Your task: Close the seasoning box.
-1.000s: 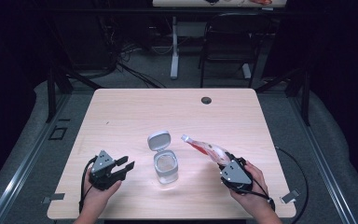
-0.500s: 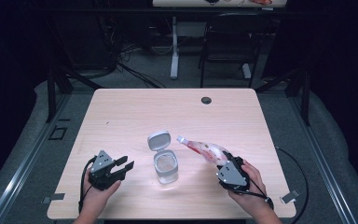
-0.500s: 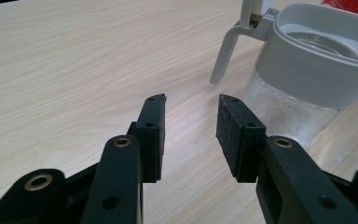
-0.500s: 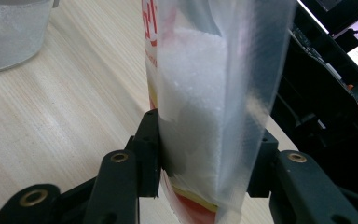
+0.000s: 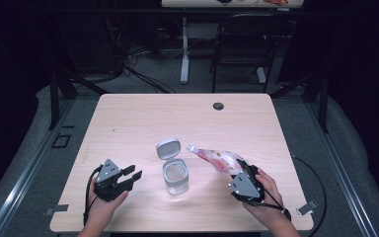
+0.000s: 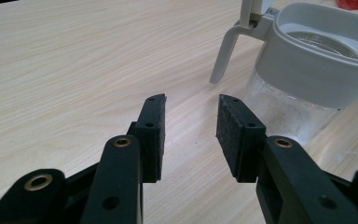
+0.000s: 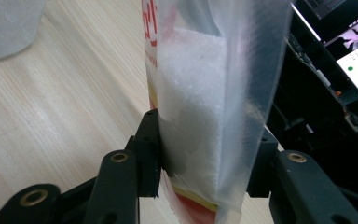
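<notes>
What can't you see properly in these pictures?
- Words on the bag: too small in the high view; cut off by the top edge in the right gripper view.
- Anything inside the jar: its frosted wall hides it.
- Right tool tips: covered by the bag in the high view.

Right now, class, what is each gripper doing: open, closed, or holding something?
Left gripper: open, holding nothing, beside the jar.
Right gripper: closed on the pouch of white granules.
</notes>
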`<control>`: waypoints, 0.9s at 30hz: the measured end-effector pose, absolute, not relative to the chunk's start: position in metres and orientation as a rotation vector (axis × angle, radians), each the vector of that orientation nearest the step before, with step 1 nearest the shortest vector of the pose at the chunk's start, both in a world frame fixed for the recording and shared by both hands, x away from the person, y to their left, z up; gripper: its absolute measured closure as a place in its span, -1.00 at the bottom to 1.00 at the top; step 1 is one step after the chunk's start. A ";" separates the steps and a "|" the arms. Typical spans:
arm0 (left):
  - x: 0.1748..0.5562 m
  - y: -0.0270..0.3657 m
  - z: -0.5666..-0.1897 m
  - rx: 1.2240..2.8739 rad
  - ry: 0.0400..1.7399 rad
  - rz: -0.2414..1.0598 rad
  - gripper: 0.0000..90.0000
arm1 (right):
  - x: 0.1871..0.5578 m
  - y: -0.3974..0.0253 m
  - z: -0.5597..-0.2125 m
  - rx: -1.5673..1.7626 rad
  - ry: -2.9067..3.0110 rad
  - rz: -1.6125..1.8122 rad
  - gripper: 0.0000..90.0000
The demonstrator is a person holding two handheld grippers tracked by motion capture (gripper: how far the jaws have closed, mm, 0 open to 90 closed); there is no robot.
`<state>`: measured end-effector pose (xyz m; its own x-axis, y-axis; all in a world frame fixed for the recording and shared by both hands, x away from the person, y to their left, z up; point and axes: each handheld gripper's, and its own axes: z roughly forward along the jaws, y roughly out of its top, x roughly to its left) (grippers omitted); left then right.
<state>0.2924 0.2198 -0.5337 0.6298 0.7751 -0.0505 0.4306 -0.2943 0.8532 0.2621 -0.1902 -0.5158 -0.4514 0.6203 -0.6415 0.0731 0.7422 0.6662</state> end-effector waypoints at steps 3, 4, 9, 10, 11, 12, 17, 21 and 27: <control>0.292 0.220 -0.534 1.931 0.953 0.471 0.40 | 0.260 -0.189 -0.516 0.504 1.956 0.670 0.27; 0.292 0.220 -0.534 1.932 0.953 0.471 0.40 | 0.260 -0.189 -0.516 0.497 1.954 0.664 0.27; 0.292 0.220 -0.534 1.930 0.955 0.473 0.40 | 0.258 -0.187 -0.516 0.465 1.937 0.643 0.28; 0.292 0.220 -0.534 1.931 0.953 0.473 0.40 | 0.257 -0.187 -0.516 0.457 1.933 0.628 0.28; 0.292 0.220 -0.534 1.931 0.952 0.474 0.40 | 0.257 -0.186 -0.516 0.449 1.931 0.626 0.28; 0.292 0.219 -0.534 1.931 0.952 0.473 0.40 | 0.257 -0.186 -0.516 0.438 1.928 0.623 0.27; 0.292 0.220 -0.534 1.931 0.953 0.473 0.40 | 0.254 -0.183 -0.514 0.386 1.911 0.565 0.28; 0.292 0.220 -0.534 1.930 0.954 0.472 0.40 | 0.252 -0.181 -0.515 0.358 1.897 0.537 0.28; 0.292 0.220 -0.533 1.931 0.956 0.470 0.40 | 0.250 -0.178 -0.518 0.306 1.848 0.509 0.28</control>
